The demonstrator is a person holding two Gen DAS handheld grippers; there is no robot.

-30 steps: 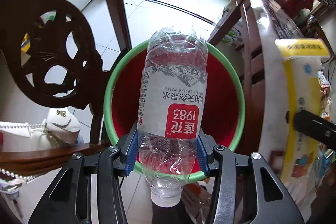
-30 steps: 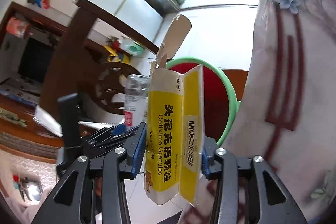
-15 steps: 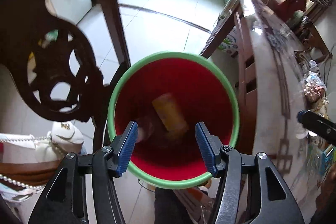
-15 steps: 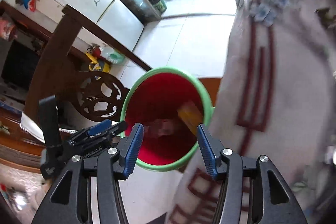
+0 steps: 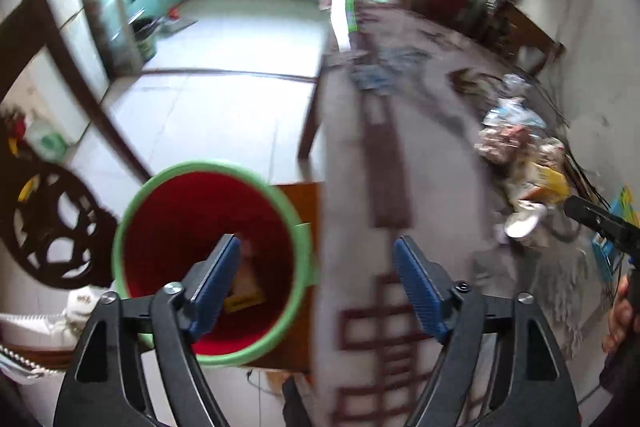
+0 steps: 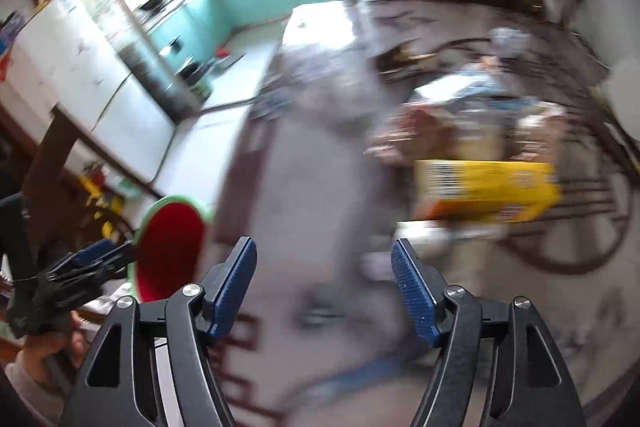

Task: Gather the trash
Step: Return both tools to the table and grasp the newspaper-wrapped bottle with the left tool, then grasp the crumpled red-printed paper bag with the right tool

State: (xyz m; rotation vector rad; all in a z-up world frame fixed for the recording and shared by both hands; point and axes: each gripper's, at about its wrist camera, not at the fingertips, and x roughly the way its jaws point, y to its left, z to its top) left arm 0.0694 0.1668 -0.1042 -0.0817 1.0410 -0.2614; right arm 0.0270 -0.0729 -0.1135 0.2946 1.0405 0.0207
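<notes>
A red bucket with a green rim stands beside the table; a yellow box lies inside it. My left gripper is open and empty, over the table's edge next to the bucket. My right gripper is open and empty above the table. A yellow box lies on the table ahead of it, among a blurred pile of wrappers and bags. The pile also shows at the right of the left wrist view. The bucket shows at the lower left of the right wrist view.
The table has a grey patterned cloth. A carved dark wooden chair stands left of the bucket. White tiled floor and teal cabinets lie beyond. Both views are motion-blurred.
Both grippers opened: the bottle and the yellow box dropped into the bucket. Both grippers then swung right, from over the bucket toward the table and its pile.
</notes>
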